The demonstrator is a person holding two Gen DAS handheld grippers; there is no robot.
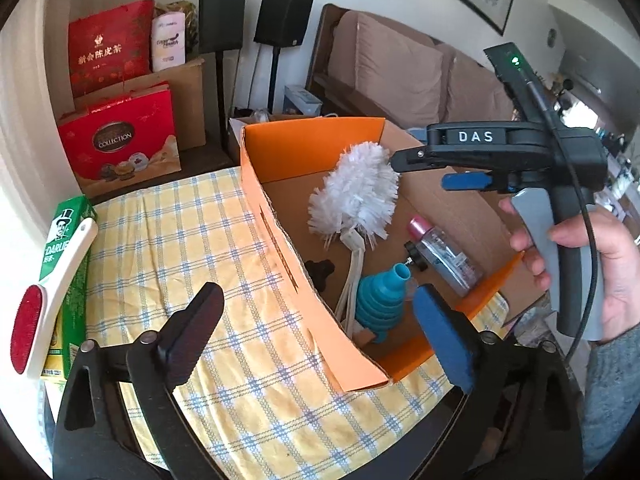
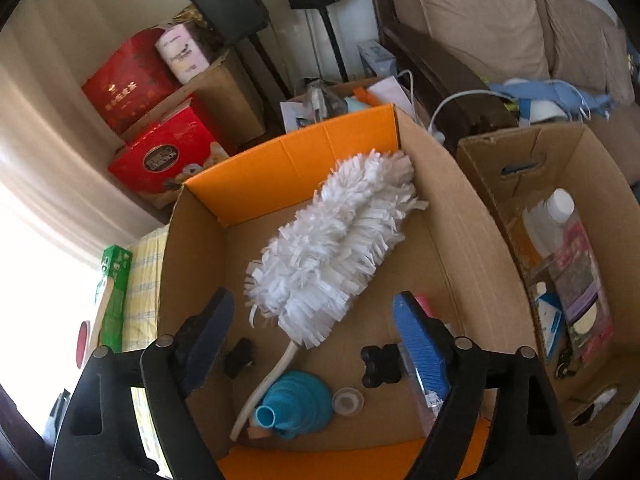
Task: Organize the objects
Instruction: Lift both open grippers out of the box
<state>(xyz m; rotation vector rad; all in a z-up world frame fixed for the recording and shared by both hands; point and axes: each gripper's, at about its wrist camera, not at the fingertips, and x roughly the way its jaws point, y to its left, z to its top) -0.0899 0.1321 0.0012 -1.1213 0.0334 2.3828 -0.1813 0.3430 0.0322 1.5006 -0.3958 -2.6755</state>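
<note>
An open cardboard box with orange flaps (image 1: pixel 316 280) (image 2: pixel 288 160) stands on the checked tablecloth (image 1: pixel 192 256). Inside lie a white fluffy duster (image 1: pixel 356 196) (image 2: pixel 332 252), a teal collapsible funnel (image 1: pixel 380 300) (image 2: pixel 292 404), a clear bottle with a pink cap (image 1: pixel 440 252) and black knobs (image 2: pixel 380 364). My left gripper (image 1: pixel 316 336) is open and empty, low over the cloth by the box's left wall. My right gripper (image 2: pixel 312 340) is open and empty above the box; it shows in the left wrist view (image 1: pixel 412 168), held by a hand. A red lint brush (image 1: pixel 44 300) lies on a green Darlie box (image 1: pixel 72 264) at far left.
A second cardboard box (image 2: pixel 600 220) with bottles and packets stands to the right. Red gift boxes (image 1: pixel 120 140), cartons and black speakers on stands (image 1: pixel 224 20) are behind the table. A sofa with beige cushions (image 1: pixel 400 68) is at the back right.
</note>
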